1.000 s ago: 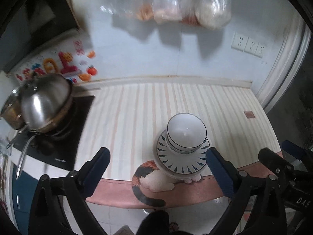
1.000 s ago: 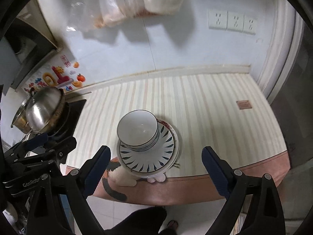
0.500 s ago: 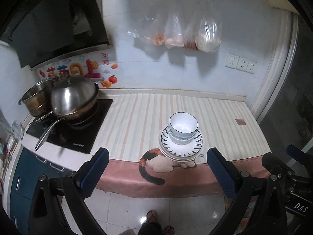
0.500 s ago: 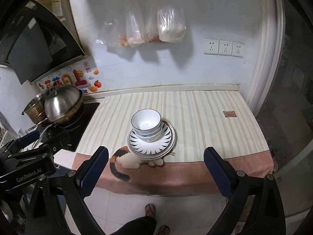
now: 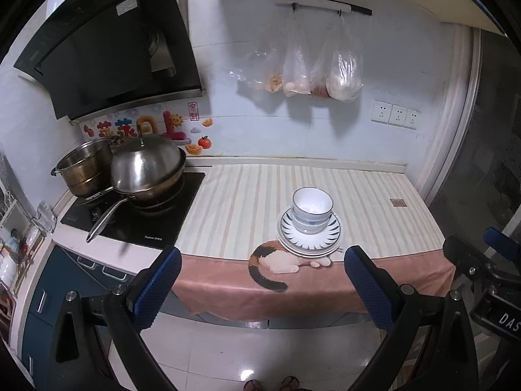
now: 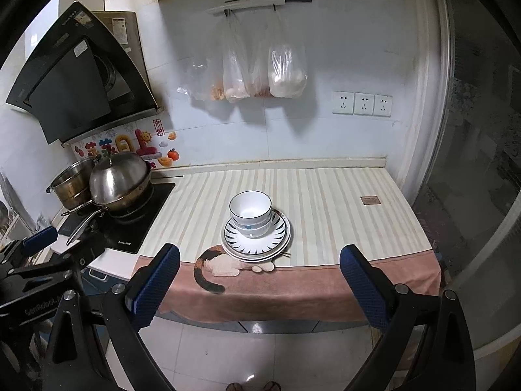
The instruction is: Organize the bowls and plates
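Stacked white bowls with dark rims [image 5: 312, 208] [image 6: 250, 213] sit nested on a pile of white plates with blue petal-patterned rims [image 5: 309, 236] [image 6: 256, 239], near the front edge of a cream striped cloth with a pink border and a calico cat picture [image 5: 247, 202] [image 6: 319, 202]. Both tongs hang well back from the counter, over the tiled floor: the left gripper [image 5: 262, 288] and the right gripper [image 6: 259, 285] each have blue-padded jaws spread wide, holding nothing. Steel pots [image 5: 143, 169] stand on a black hob to the left.
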Demonstrator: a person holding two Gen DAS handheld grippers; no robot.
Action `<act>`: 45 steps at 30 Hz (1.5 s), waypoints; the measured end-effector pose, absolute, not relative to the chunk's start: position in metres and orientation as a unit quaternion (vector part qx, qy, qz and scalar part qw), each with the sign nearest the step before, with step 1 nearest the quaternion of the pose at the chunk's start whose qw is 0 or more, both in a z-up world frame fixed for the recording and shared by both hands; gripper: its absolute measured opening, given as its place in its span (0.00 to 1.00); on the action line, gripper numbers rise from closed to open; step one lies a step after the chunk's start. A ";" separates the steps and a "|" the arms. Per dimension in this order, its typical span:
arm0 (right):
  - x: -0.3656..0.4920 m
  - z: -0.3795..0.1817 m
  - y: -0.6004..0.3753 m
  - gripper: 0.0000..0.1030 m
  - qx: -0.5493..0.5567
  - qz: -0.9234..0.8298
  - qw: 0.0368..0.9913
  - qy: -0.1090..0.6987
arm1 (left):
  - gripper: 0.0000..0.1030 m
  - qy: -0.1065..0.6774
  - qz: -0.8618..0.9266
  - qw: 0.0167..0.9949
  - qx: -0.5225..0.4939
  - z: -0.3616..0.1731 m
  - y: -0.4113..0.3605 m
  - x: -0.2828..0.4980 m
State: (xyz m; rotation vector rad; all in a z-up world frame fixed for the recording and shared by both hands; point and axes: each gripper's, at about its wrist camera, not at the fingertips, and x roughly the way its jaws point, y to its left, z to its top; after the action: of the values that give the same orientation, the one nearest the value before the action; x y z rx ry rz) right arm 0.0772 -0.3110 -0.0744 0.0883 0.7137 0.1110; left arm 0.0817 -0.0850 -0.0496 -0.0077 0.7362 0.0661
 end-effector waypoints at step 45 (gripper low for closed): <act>0.060 -0.072 -0.307 0.98 0.033 0.042 0.934 0.352 | 1.00 0.347 0.035 0.937 -0.006 -0.045 -0.080 0.057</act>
State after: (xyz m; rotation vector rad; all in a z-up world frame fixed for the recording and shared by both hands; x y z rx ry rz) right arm 0.0602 -0.3066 -0.0716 0.0679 0.7209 0.0861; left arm 0.0567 -0.0801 -0.0452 -0.0123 0.7086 0.0710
